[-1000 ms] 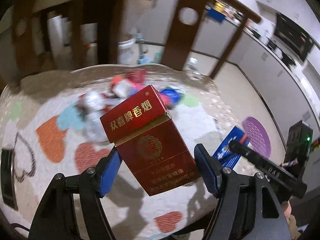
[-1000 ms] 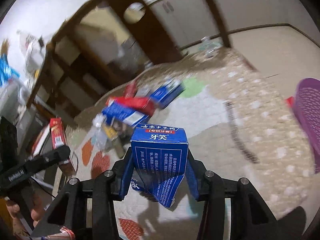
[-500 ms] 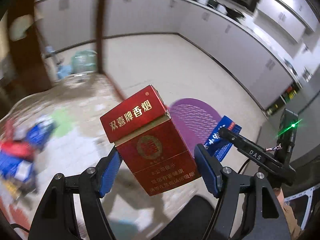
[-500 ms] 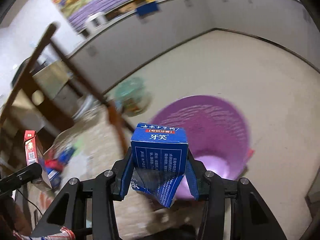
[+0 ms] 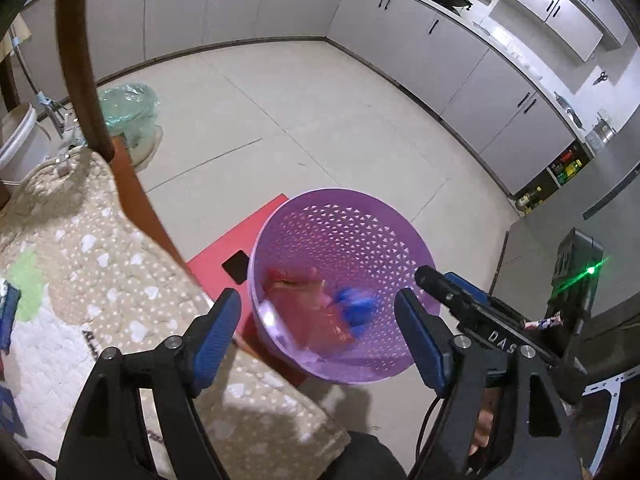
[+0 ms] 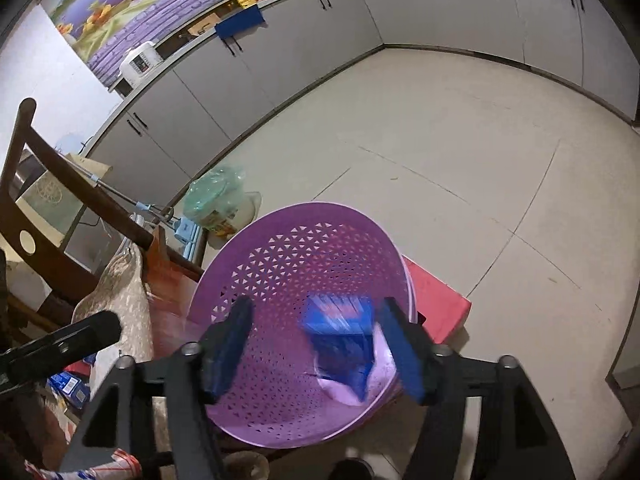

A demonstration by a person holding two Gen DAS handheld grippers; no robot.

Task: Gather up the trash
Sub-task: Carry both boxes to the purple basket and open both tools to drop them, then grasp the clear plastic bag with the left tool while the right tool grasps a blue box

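**Both Boxes Dropped Over the Basket**

Evidently both tools had let go. The left gripper (image 5: 318, 330) stood with its jaws spread and empty; directly ahead and below it a blurred red cardboard cigarette pack (image 5: 308, 304) lay inside the purple perforated plastic basket (image 5: 360, 224). The right gripper (image 6: 316, 344) was likewise wide apart, a blurred blue cardboard toothpaste box (image 6: 340, 328) falling between its fingers into the basket (image 6: 280, 264). Releasing well meant staying centred above the rim, jaws fully spread.

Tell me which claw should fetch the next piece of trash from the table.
Left, probably: both claws are open over the purple perforated basket, but the left claw hangs beside the beige cloth-covered table.
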